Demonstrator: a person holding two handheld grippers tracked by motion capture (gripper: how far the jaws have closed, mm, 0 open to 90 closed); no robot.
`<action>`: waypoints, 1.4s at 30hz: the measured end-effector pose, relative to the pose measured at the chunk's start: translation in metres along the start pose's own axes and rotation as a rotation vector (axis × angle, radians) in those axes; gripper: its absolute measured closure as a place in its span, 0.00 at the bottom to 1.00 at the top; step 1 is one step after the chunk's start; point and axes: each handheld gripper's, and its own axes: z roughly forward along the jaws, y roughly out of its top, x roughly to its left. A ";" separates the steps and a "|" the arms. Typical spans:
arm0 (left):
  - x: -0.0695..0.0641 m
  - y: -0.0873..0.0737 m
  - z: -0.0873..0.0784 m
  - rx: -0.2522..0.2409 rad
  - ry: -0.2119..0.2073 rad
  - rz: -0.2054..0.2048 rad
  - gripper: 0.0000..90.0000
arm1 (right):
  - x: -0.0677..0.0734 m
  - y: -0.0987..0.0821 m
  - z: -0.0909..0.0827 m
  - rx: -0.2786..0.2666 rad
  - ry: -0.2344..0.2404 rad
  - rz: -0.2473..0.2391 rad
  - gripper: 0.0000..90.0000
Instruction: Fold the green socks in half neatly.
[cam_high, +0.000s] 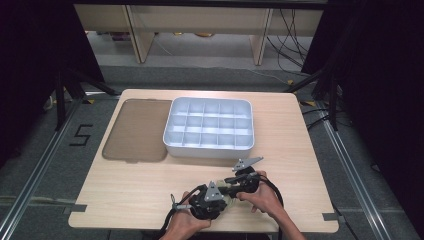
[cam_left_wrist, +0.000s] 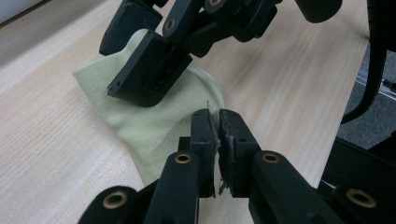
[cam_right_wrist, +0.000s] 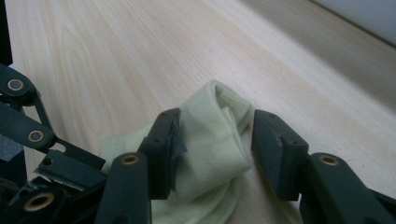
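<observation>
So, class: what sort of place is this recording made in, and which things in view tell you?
Probably a lab or workshop set up for recording, not a home: a bare wooden table on a grey floor with metal floor rails, loose cables behind, and black curtains at both sides.

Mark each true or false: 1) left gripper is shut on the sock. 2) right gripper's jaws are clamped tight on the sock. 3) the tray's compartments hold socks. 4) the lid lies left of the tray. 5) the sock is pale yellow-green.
1) True. The left gripper has its jaws pinched together on the edge of the sock.
2) False. The right gripper has its jaws apart, one on each side of the sock's rolled part; the one at the right of the right gripper view stands off the fabric.
3) False. The tray has bare compartments.
4) True. The lid lies flat on the table, beside the tray's left edge.
5) True.
</observation>
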 end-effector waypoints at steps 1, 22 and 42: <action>-0.001 0.000 0.000 -0.005 -0.009 -0.005 0.93 | 0.000 0.000 0.000 0.003 -0.002 0.010 0.59; 0.012 -0.001 -0.026 -0.038 -0.067 -0.044 0.72 | -0.003 -0.005 0.003 -0.024 0.073 0.062 0.81; 0.051 -0.068 -0.088 -0.045 0.061 -0.215 0.40 | -0.002 -0.005 0.001 -0.051 0.074 0.048 0.84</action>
